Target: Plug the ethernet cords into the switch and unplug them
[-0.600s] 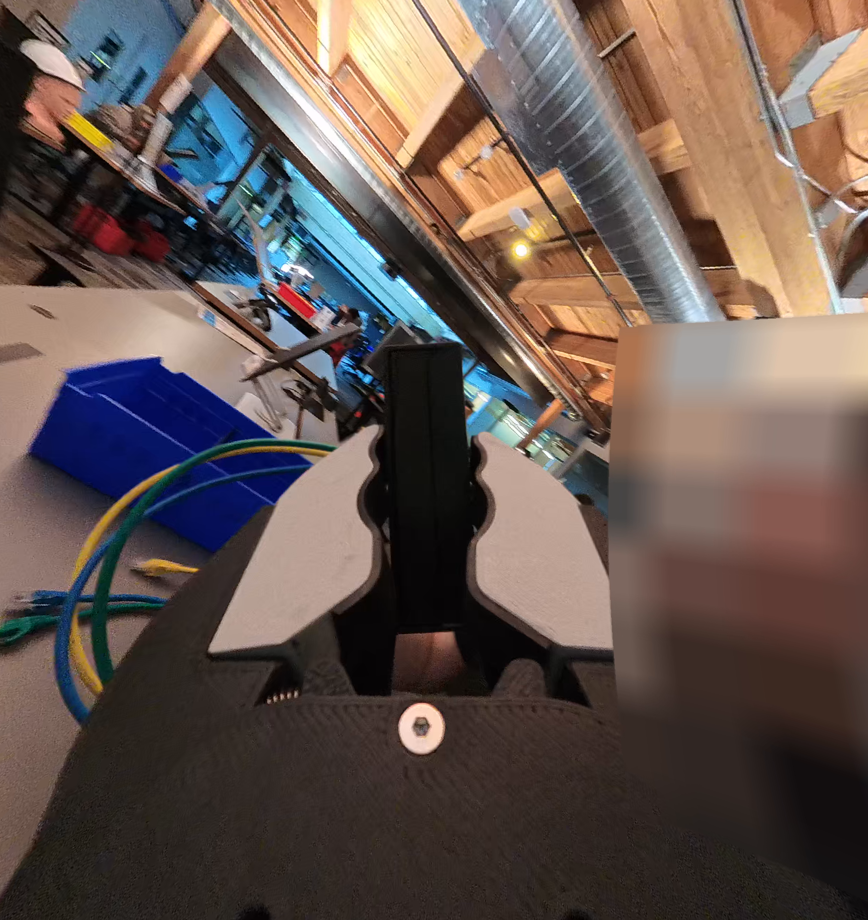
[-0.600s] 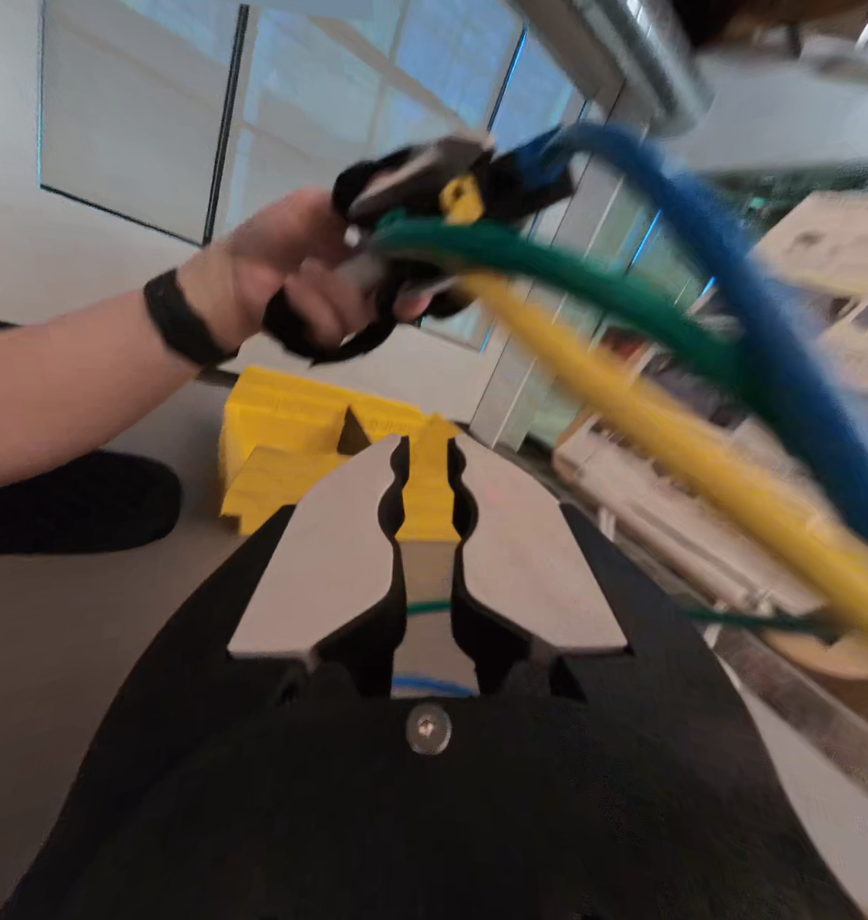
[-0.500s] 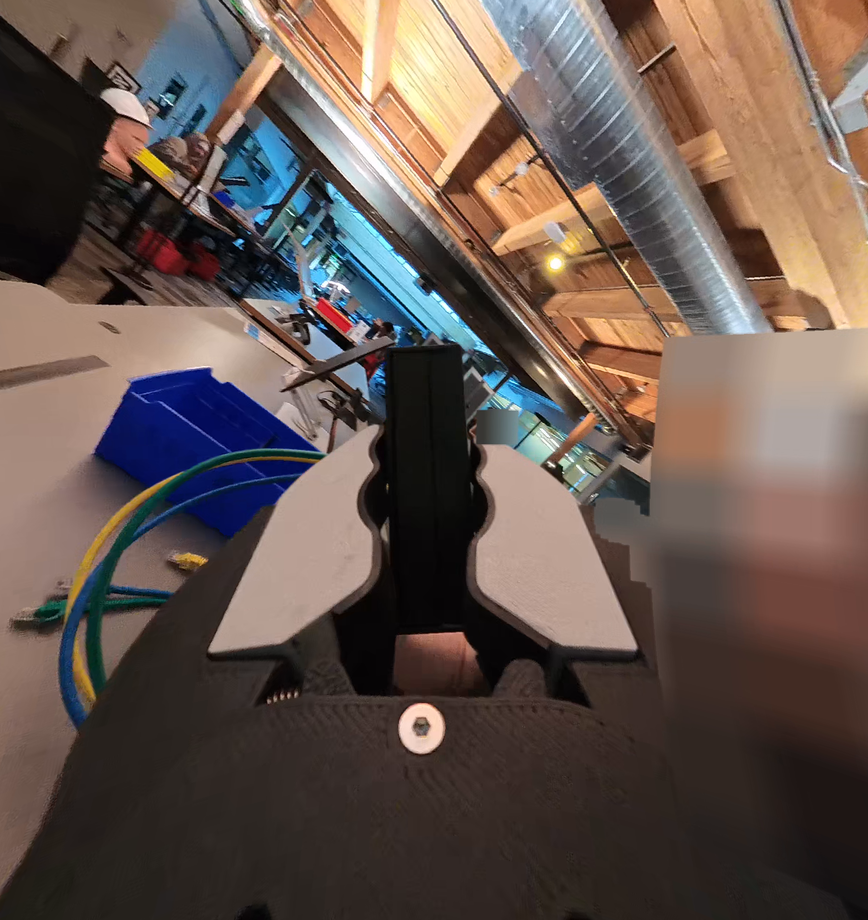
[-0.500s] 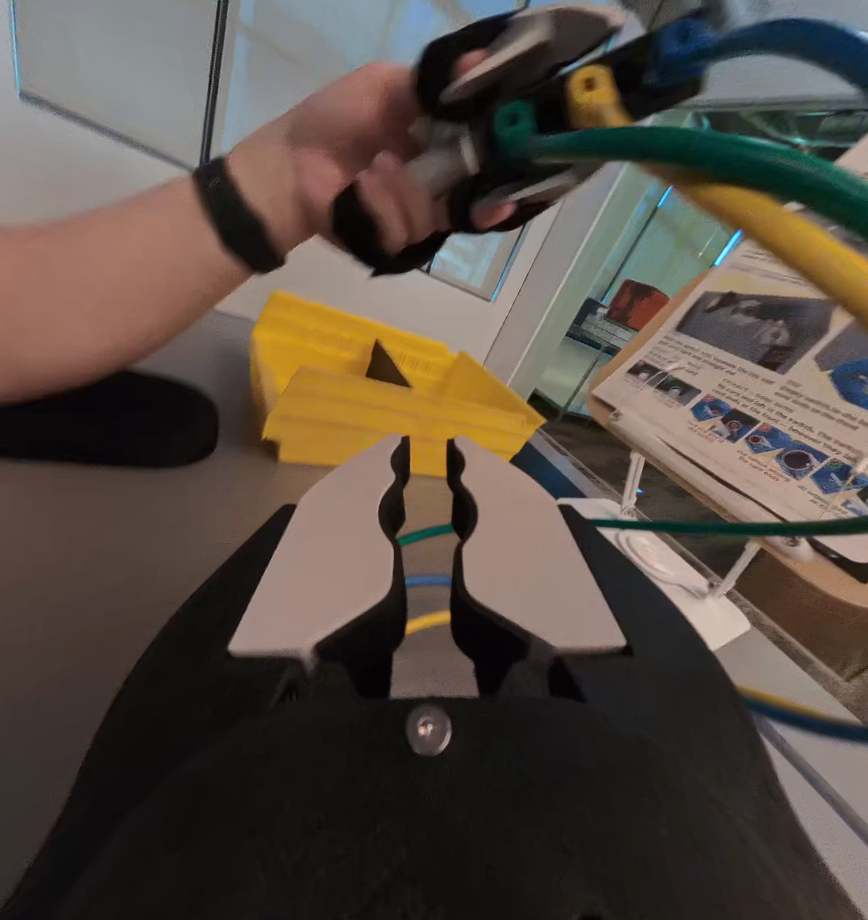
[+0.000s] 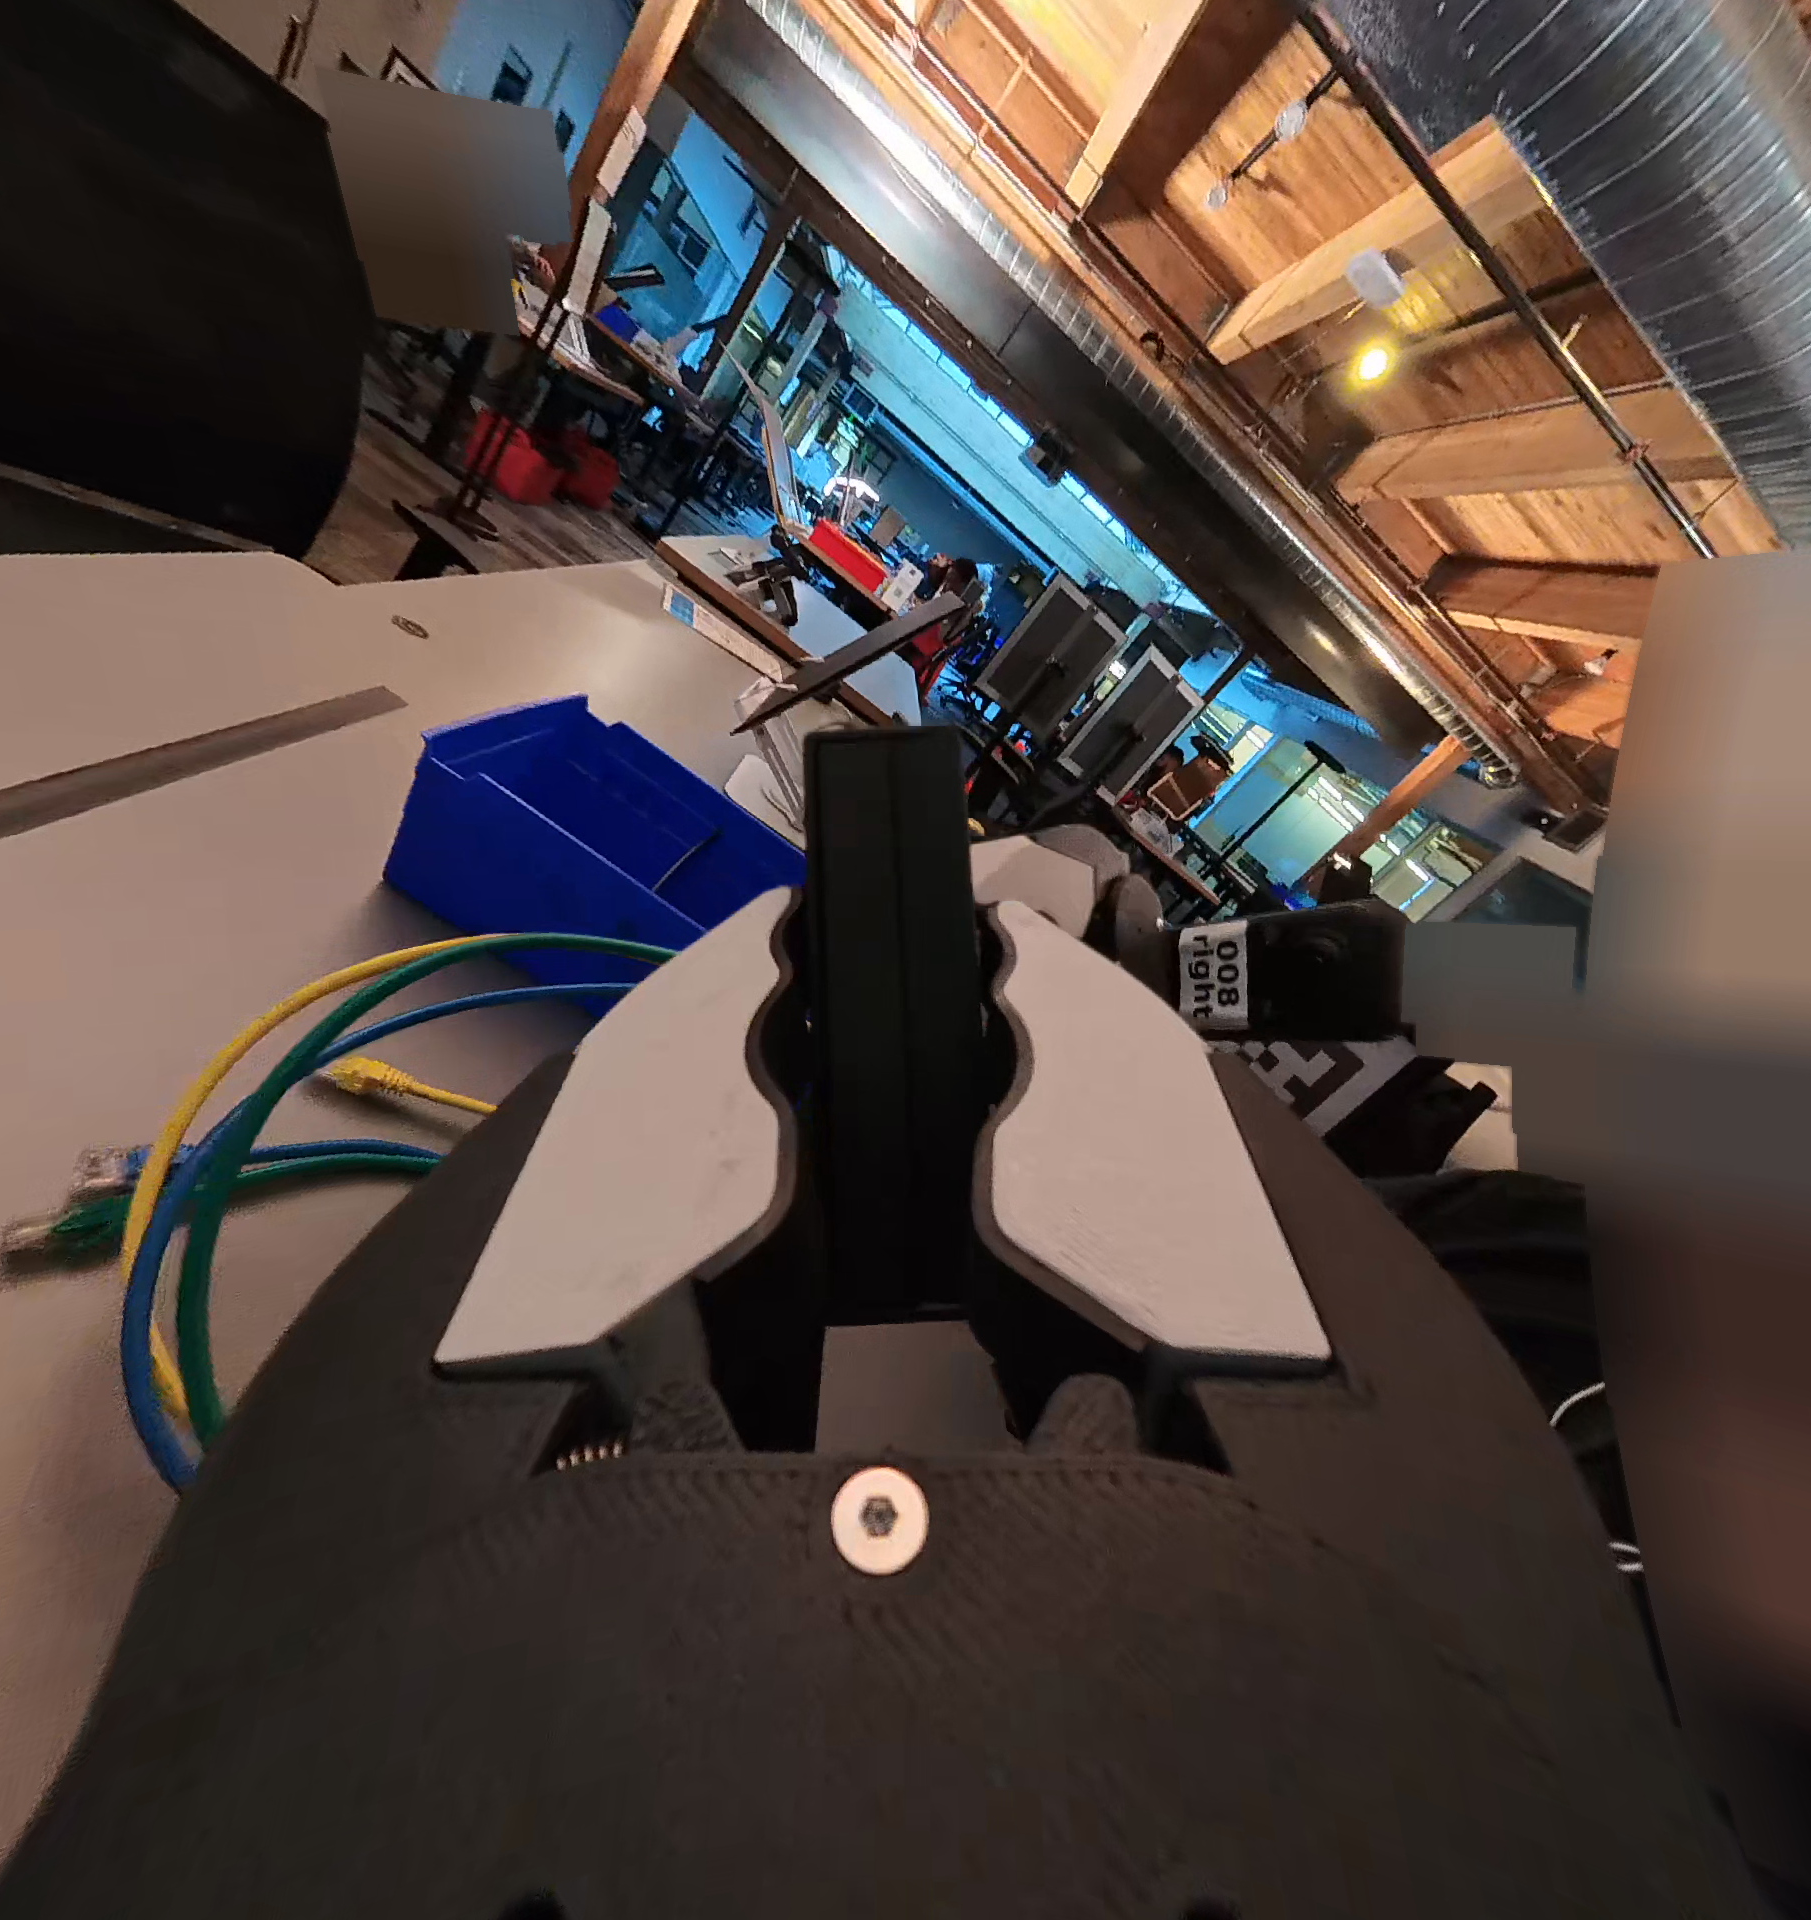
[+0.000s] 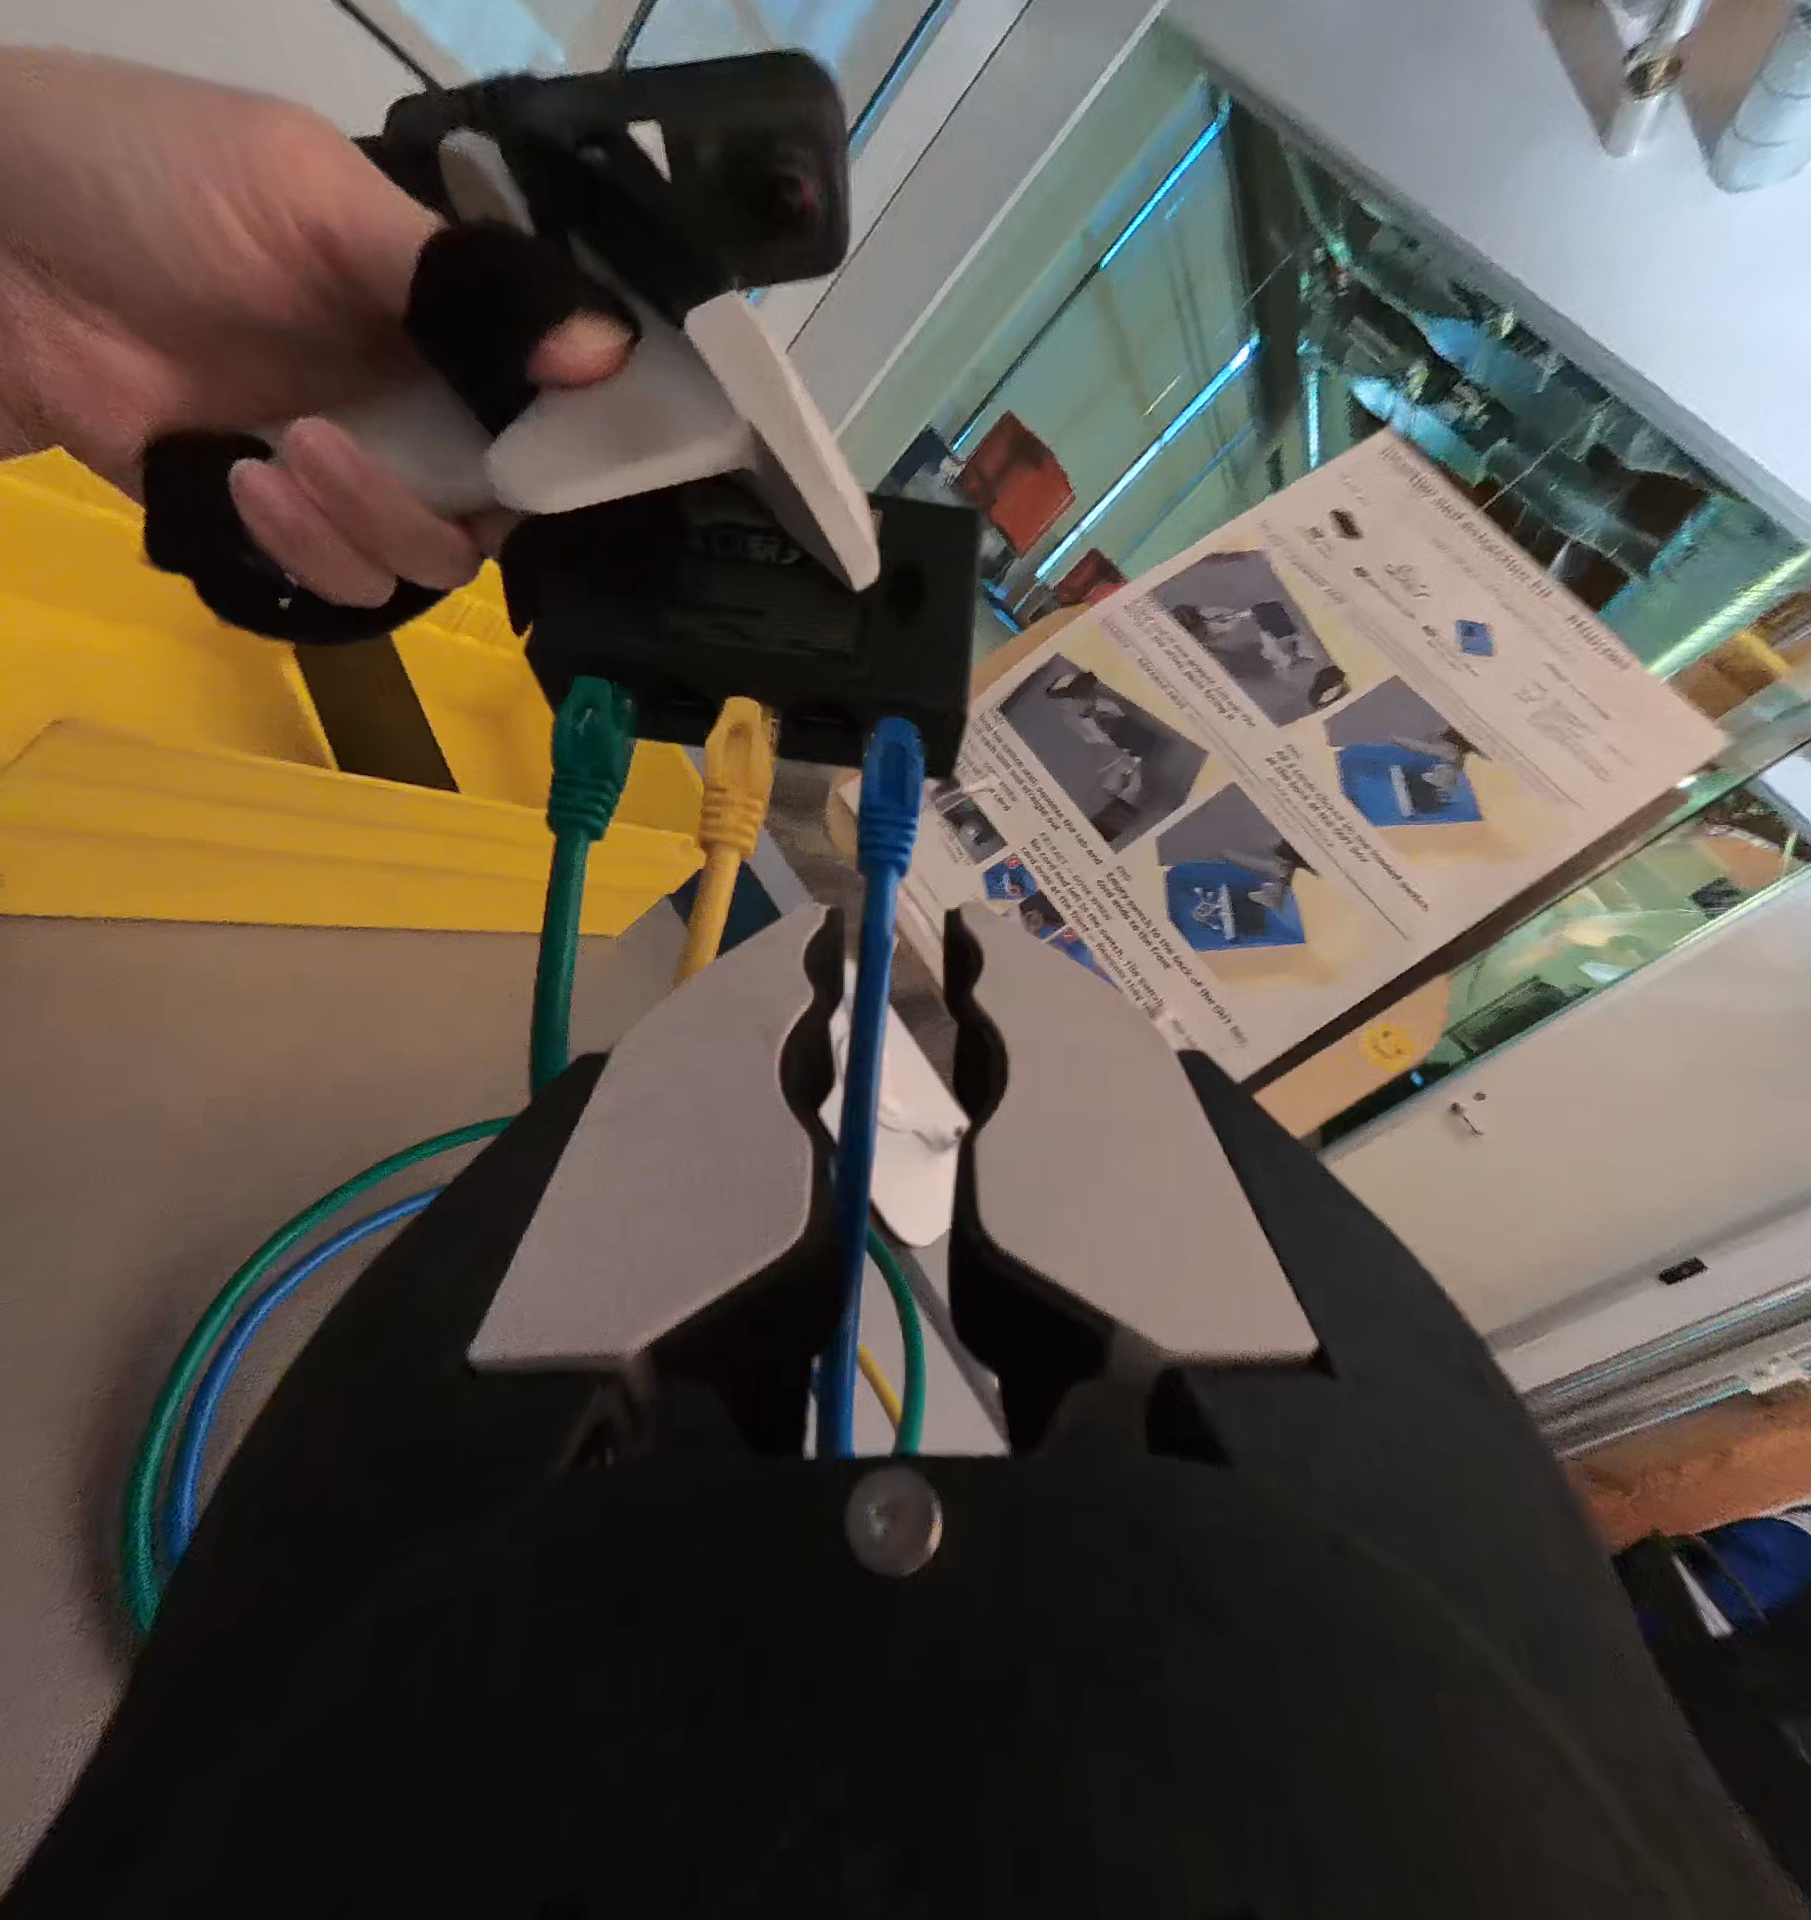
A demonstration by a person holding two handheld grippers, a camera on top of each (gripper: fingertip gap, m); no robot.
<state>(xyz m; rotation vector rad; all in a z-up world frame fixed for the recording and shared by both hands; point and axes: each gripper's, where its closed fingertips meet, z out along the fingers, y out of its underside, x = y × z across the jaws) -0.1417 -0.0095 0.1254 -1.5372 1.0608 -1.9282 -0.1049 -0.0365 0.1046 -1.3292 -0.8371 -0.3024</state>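
My left gripper (image 5: pixel 885 1049) has its jaws clamped on the black switch (image 6: pixel 755 623), held up off the table (image 5: pixel 153 987). Green (image 6: pixel 584 769), yellow (image 6: pixel 735 779) and blue (image 6: pixel 890 790) cords hang plugged into it. My right gripper (image 6: pixel 885 1049) has narrow jaws around the blue cord, not visibly pinching it

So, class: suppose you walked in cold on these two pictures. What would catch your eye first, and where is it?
First, the black switch held up in the air, clamped in the left gripper. Three cords hang from its ports: green cord, yellow cord and blue cord, the blue one running down between the right gripper's open fingers. On the table, their loose ends lie near a blue bin.
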